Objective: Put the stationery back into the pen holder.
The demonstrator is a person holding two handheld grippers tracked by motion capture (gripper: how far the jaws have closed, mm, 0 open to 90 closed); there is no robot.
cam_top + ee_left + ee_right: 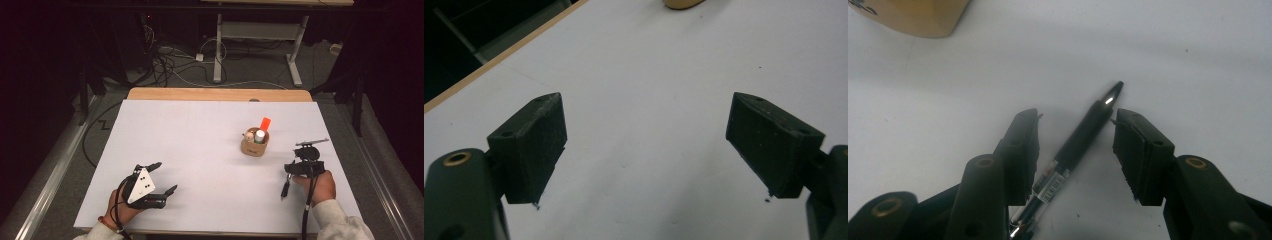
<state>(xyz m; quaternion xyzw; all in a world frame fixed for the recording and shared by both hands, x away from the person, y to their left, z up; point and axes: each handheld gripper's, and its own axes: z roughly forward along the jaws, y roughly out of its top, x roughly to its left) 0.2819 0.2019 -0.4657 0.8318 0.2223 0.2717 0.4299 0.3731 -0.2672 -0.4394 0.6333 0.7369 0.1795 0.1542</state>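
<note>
On the white tabletop (200, 150), the left gripper (162, 177) rests near the front left, its fingers (531, 145) spread wide and holding nothing. Right of centre stands a small tan cup (254, 146), already holding an orange marker and other pens. At the far right, the right gripper (1075, 150) has its fingers partly open around a black pen (1083, 135) lying on the tabletop, not yet gripping it. The pen apparently remains to be picked up and put in the cup
</note>
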